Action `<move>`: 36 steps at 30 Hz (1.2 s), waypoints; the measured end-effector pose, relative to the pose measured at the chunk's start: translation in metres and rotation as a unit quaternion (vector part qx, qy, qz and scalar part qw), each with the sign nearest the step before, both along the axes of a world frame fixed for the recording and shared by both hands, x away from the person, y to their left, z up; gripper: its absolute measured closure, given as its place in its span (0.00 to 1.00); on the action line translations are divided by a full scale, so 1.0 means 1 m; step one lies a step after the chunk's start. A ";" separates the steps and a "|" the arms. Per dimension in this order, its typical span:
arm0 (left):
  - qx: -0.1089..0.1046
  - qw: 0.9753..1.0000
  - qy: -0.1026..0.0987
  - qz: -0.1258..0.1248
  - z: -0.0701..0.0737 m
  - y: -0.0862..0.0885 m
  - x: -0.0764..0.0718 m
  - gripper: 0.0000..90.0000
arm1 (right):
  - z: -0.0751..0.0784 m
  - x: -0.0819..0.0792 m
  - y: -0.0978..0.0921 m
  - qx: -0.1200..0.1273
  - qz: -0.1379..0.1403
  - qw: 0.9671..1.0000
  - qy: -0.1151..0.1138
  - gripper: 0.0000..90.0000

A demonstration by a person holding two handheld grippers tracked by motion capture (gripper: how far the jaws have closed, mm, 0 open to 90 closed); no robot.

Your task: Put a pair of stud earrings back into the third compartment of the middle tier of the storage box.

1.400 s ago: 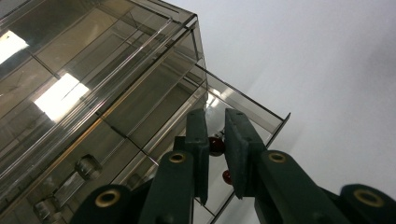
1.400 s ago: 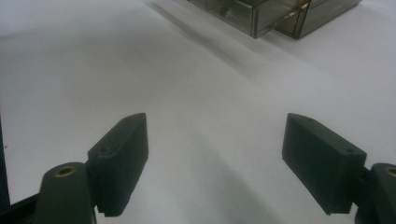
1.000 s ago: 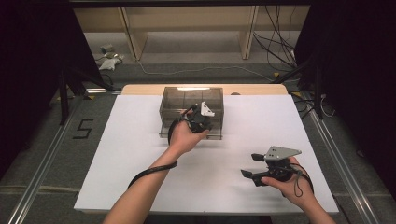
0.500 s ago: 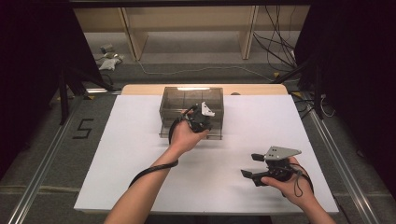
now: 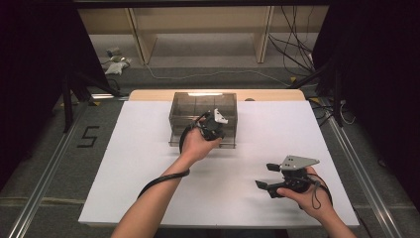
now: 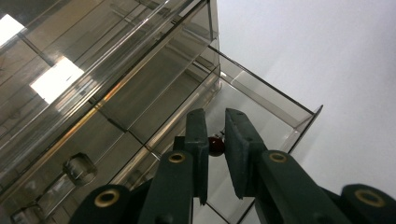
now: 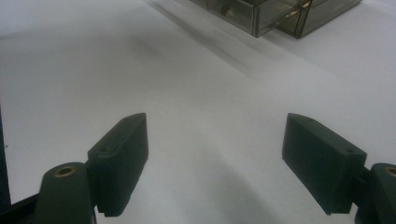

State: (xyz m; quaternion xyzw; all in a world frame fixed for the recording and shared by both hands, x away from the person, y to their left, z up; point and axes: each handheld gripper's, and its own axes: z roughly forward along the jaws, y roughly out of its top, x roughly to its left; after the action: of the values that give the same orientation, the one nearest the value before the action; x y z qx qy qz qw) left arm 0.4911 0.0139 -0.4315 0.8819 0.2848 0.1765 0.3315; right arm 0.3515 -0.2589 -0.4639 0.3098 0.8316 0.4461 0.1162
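Small dark red object point(image 6: 215, 145) lies in the pulled-out drawer point(image 6: 261, 107) of the clear smoky plastic drawer unit point(image 5: 203, 106). In the left gripper view it sits on the drawer floor just beyond the tips of the left claw point(image 6: 215, 135), showing in the slit between the two jaws. Whether the jaws touch it cannot be told; it looks to lie past them, not pinched.

Left claw: jaws narrow, a thin gap between them, nothing seen held. It points down into the open drawer from above, close to the unit's front. In the high view the left claw point(image 5: 212, 128) is at the front face of the unit, right of its middle, the person's left hand point(image 5: 198, 144) wrapped around its body, a cable trailing back along the forearm.

The drawer unit stands at the far middle of the white surface point(image 5: 138, 163), with a round knob point(image 6: 79, 169) visible on a neighbouring closed drawer.

Right claw point(image 5: 265, 176): jaws wide apart, empty, held just above bare surface at the near right, well apart from the unit. In the right gripper view the right claw point(image 7: 215, 163) looks across the surface toward the unit's corner at the far top.
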 end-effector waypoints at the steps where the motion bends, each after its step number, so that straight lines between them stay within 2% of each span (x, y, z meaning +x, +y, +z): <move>1: -0.001 1.000 0.000 0.000 0.000 0.000 0.000 0.88 | 0.000 0.000 0.000 0.000 0.000 1.000 0.000 0.26; 36: 0.006 1.000 0.005 0.001 -0.008 -0.003 0.005 0.88 | 0.001 0.000 0.000 0.000 0.001 1.000 0.000 0.26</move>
State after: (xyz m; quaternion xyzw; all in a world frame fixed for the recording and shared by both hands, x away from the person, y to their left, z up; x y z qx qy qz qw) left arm 0.4960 0.0106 -0.4394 0.8845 0.2862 0.1747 0.3242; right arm 0.3511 -0.2593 -0.4633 0.3094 0.8320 0.4457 0.1159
